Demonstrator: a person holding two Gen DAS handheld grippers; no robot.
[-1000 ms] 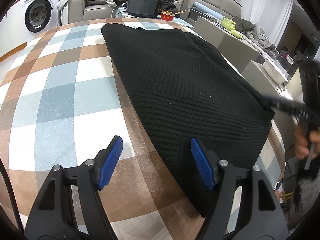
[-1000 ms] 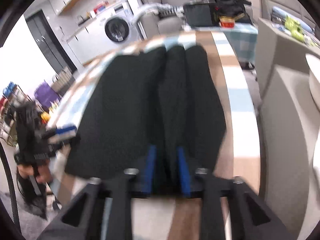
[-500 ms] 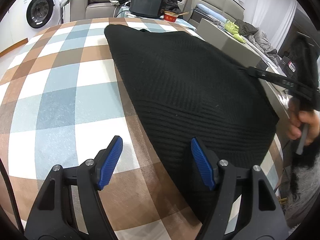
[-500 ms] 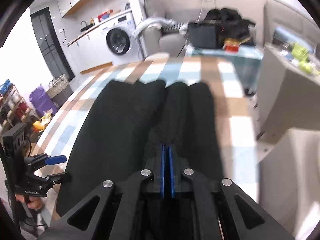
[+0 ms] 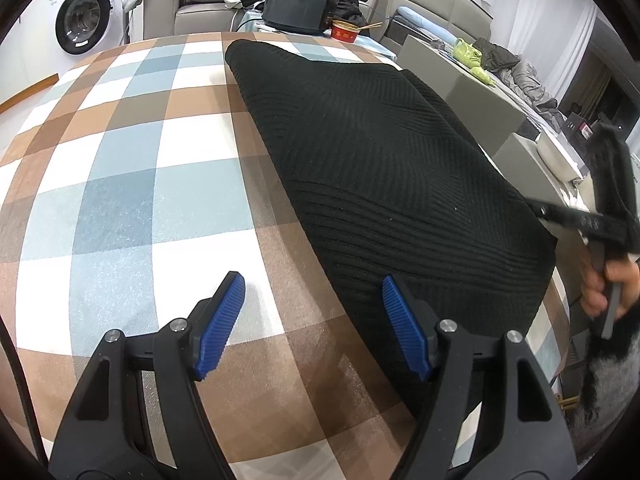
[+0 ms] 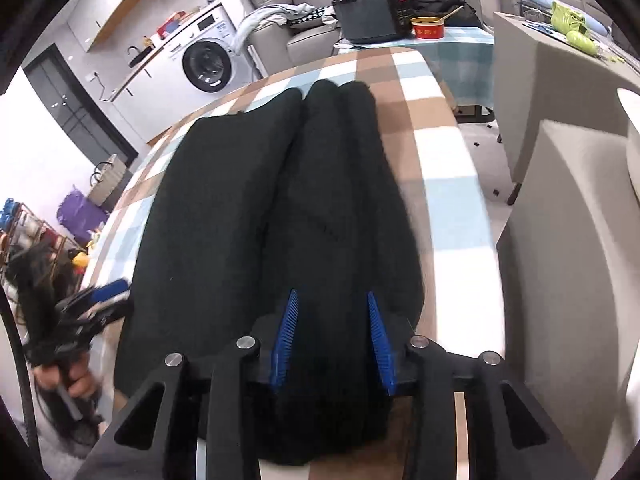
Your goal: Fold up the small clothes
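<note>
Black grippers w/ ribbed blue pads (image 5: 219,327), silver screws.

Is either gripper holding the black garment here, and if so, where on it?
Neither. The left gripper stands open over the tablecloth. The right gripper has just opened; the garment lies at its near edge between the pads, unpinched.
</note>
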